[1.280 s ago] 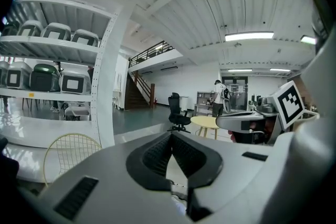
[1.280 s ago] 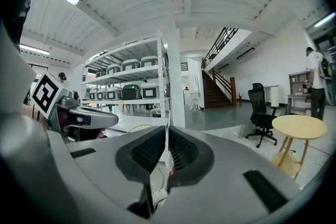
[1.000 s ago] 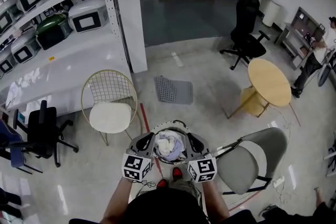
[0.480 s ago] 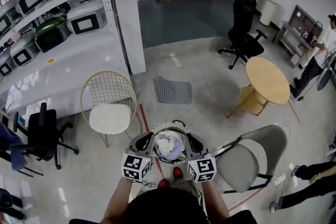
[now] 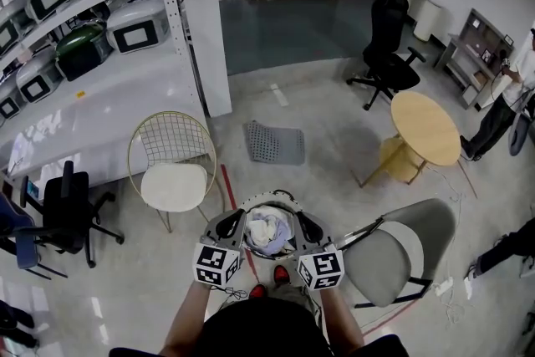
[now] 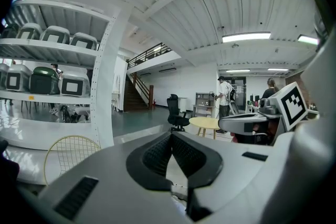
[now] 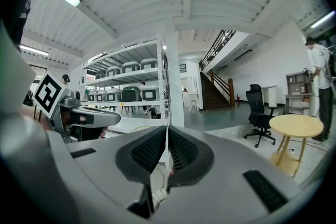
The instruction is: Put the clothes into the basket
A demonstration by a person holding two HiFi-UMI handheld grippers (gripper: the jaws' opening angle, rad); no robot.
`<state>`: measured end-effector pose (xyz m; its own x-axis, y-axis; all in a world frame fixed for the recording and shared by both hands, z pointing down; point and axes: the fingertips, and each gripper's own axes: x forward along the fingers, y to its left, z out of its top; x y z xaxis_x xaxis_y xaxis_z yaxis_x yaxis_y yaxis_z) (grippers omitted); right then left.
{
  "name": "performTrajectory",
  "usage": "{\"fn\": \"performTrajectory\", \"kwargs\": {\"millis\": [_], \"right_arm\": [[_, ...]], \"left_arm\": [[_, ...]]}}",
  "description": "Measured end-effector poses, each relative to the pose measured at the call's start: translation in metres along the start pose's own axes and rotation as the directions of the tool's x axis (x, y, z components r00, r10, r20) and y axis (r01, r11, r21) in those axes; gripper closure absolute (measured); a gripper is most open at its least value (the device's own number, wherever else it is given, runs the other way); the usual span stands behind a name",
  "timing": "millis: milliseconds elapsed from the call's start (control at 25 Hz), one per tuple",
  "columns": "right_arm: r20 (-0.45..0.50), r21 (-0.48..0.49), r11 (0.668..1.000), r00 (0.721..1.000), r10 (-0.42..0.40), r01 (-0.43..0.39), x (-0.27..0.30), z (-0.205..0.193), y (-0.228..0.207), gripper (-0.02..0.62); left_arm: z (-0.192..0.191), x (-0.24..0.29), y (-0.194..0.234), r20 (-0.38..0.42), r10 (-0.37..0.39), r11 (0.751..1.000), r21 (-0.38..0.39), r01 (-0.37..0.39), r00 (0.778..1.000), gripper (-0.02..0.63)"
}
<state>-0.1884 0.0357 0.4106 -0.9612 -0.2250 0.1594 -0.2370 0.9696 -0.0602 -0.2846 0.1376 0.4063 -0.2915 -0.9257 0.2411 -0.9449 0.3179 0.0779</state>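
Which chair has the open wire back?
The gold chair with the white seat, left of the basket; the grey chair and black office chairs have none.

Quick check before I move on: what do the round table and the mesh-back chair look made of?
Round table: pale wood with a matte finish, judging by its even yellowish top and matching legs; it may be laminate. Chair: thin gold-toned metal wire, with a see-through grid back; white padded seat, fabric or vinyl.

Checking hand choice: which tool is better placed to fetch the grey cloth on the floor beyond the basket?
Right, narrowly. The shut left tool and right tool flank the basket; the grey cloth lies almost straight ahead, slightly rightward, and the wire chair stands on the left.
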Motion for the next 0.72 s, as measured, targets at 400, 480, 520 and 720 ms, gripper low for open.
{"fn": "performTrajectory", "kwargs": {"millis": [400, 480, 520, 720], "right_arm": [[0.004, -0.006, 1.000, 1.000, 0.020, -0.020, 0.0000, 0.0017, 0.0000, 0.557], [0.004, -0.006, 1.000, 1.000, 0.021, -0.021, -0.0001, 0.0020, 0.0001, 0.557], [0.003, -0.006, 1.000, 1.000, 0.022, -0.022, -0.0003, 0.0022, -0.0001, 0.557], [-0.005, -0.007, 1.000, 1.000, 0.022, -0.022, -0.0025, 0.0014, -0.0017, 0.557]], "left_arm": [[0.0003, 0.0003, -0.0035, 0.003, 0.009, 1.000, -0.002, -0.009, 1.000, 0.600], [0.0003, -0.0004, -0.0033, 0.003, 0.010, 1.000, -0.005, -0.010, 1.000, 0.600], [0.0002, -0.0006, -0.0035, 0.002, 0.011, 1.000, -0.006, -0.011, 1.000, 0.600], [-0.0003, -0.0010, -0.0061, 0.000, 0.010, 1.000, -0.011, -0.010, 1.000, 0.600]]}}
